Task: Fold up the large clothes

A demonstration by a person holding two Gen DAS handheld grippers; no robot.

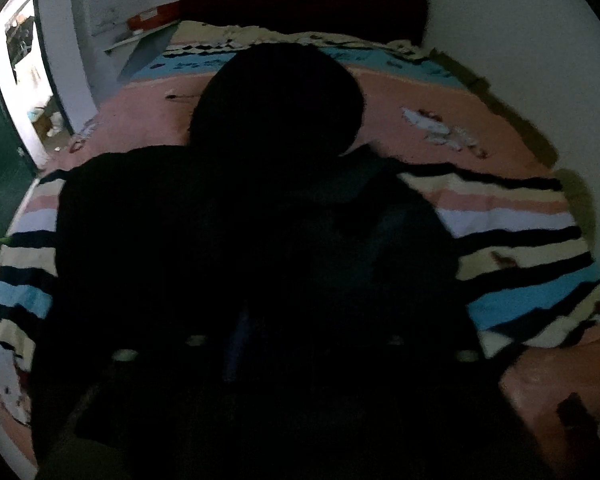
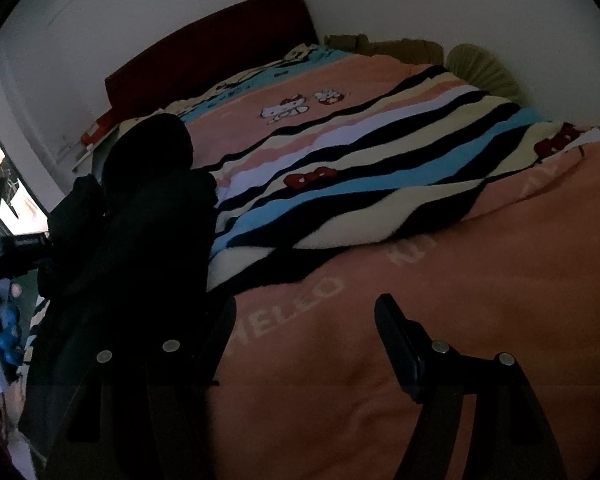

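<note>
A large black hooded garment (image 1: 228, 216) lies spread on the bed, its round hood (image 1: 276, 100) pointing at the headboard. It fills the left wrist view and hides my left gripper (image 1: 296, 344), whose fingers are lost in the dark cloth. In the right wrist view the garment (image 2: 140, 248) lies at the left, bunched and partly raised. My right gripper (image 2: 304, 336) is open above the orange blanket; its right finger (image 2: 400, 344) is over bare blanket and its left finger (image 2: 220, 332) is at the garment's edge.
The bed carries an orange blanket (image 2: 440, 300) with black, blue and cream stripes (image 2: 380, 168). A dark red headboard (image 1: 300, 0) stands against the white wall. A bright doorway (image 1: 24, 72) is at the left. An olive cushion (image 2: 484, 68) lies at the far right corner.
</note>
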